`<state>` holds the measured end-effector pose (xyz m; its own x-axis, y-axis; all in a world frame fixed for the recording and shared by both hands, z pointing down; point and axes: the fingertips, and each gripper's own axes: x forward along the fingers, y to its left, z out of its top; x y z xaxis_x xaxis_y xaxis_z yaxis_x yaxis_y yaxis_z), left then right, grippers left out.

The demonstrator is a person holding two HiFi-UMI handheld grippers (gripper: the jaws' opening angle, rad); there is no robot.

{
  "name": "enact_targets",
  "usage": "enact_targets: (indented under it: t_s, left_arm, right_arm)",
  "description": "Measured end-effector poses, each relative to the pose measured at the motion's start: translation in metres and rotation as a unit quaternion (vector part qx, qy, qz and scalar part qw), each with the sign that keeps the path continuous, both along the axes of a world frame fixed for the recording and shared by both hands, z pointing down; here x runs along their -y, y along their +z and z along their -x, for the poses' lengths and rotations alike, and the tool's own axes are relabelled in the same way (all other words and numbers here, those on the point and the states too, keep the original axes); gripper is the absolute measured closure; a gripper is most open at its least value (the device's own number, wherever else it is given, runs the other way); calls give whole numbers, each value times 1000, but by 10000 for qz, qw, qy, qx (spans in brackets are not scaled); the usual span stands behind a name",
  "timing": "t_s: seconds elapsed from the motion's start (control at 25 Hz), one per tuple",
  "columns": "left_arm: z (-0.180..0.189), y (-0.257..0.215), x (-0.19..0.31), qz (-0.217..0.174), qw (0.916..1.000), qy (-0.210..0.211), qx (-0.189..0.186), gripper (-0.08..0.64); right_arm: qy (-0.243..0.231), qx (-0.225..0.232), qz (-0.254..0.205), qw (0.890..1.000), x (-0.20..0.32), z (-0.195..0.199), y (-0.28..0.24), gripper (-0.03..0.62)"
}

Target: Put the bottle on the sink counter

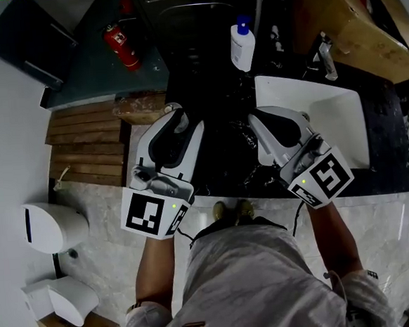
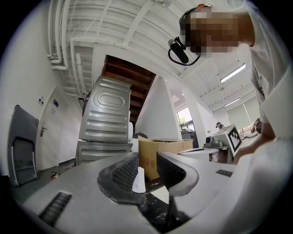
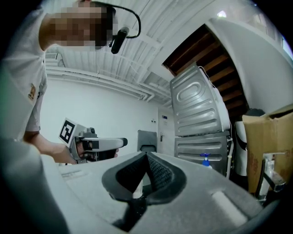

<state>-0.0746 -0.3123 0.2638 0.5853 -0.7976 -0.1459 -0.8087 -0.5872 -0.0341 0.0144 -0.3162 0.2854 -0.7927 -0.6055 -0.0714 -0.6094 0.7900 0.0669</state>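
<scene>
A white bottle (image 1: pixel 242 46) with a blue cap stands upright at the back of the black sink counter (image 1: pixel 209 88), left of the faucet. Both grippers hover over the counter's front part, well short of the bottle. My left gripper (image 1: pixel 176 113) is left of centre; in the left gripper view (image 2: pixel 147 170) its jaws stand apart with nothing held, and a white bottle body (image 2: pixel 138 181) shows far off through the gap. My right gripper (image 1: pixel 256 117) is beside the sink; in its own view (image 3: pixel 146 158) the jaws meet at the tips. The bottle's blue pump (image 3: pixel 205 160) shows to the right.
A white sink basin (image 1: pixel 327 114) with a faucet (image 1: pixel 326 54) takes the counter's right part. A cardboard box (image 1: pixel 348 14) stands behind it. On the floor to the left lie a red fire extinguisher (image 1: pixel 121 46) and wooden slats (image 1: pixel 83 147). A white dispenser (image 1: pixel 51 228) hangs lower left.
</scene>
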Motion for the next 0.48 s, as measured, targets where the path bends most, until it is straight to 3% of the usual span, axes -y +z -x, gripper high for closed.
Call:
enact_targets:
  t_s: [0.48]
  left_arm:
    - [-23, -8, -19, -121, 9998, 147, -58, 560]
  right_arm:
    - [-23, 137, -352, 9993, -22, 4, -18, 592]
